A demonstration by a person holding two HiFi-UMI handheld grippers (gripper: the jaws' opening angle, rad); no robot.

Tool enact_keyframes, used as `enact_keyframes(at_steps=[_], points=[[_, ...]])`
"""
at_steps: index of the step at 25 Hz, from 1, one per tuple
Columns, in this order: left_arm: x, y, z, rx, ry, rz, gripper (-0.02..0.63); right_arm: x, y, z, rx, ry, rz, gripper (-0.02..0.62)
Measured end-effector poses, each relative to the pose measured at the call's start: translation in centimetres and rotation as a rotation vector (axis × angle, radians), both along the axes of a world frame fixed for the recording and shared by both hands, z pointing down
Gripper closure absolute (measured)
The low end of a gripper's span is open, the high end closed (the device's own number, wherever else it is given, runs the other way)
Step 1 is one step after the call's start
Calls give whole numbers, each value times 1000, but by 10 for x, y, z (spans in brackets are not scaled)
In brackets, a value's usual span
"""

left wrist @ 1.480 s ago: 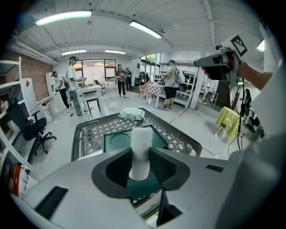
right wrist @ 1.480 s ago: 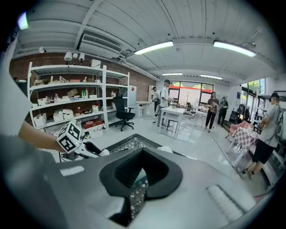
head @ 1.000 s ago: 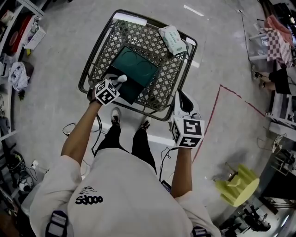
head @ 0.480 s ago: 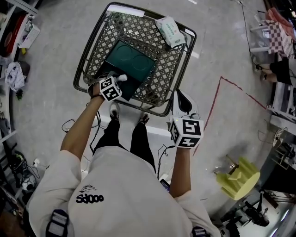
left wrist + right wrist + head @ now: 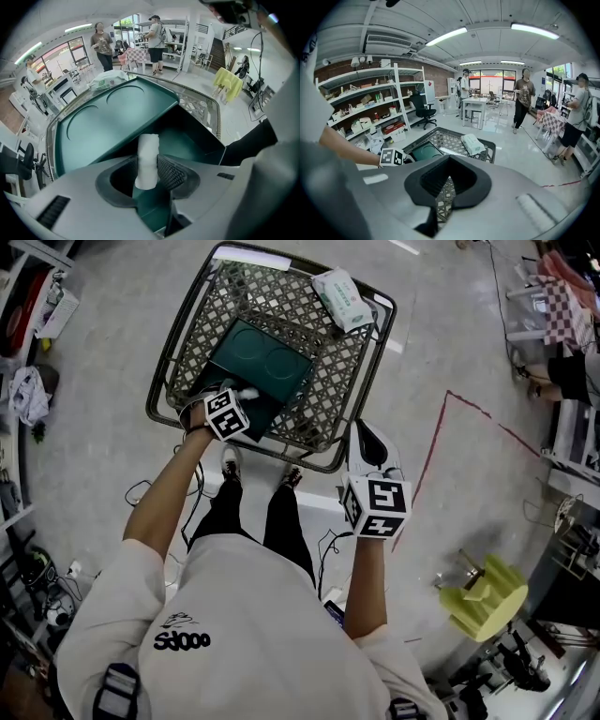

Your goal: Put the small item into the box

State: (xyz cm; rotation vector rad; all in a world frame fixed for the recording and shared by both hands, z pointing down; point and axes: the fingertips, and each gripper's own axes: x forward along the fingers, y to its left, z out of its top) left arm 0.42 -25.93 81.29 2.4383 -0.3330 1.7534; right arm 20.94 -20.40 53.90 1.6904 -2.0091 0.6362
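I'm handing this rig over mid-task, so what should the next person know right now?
Left gripper: shut on the small white item, held over the open end of the green box, which sits in the mesh cart.
Right gripper: open and empty, outside the cart's near rim.
Done: item is gripped and at the box.
Left: lower it into the box and release.

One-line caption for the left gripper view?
Left hand-held gripper clamps a small white cylindrical roll over the open dark green box in a wire cart.
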Motion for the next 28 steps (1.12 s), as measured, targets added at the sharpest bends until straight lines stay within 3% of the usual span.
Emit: enact_keyframes(at_steps=[11, 18, 28], points=[[-13, -8, -31, 24, 105, -132, 481, -3, -7, -22, 48, 15, -31, 584], [-32, -34, -103, 149, 234, -276, 546, -8, -10, -51, 113, 21, -52, 584], [-50, -54, -244, 366, 470, -385, 600, -11, -19, -104, 232, 38, -71, 584]])
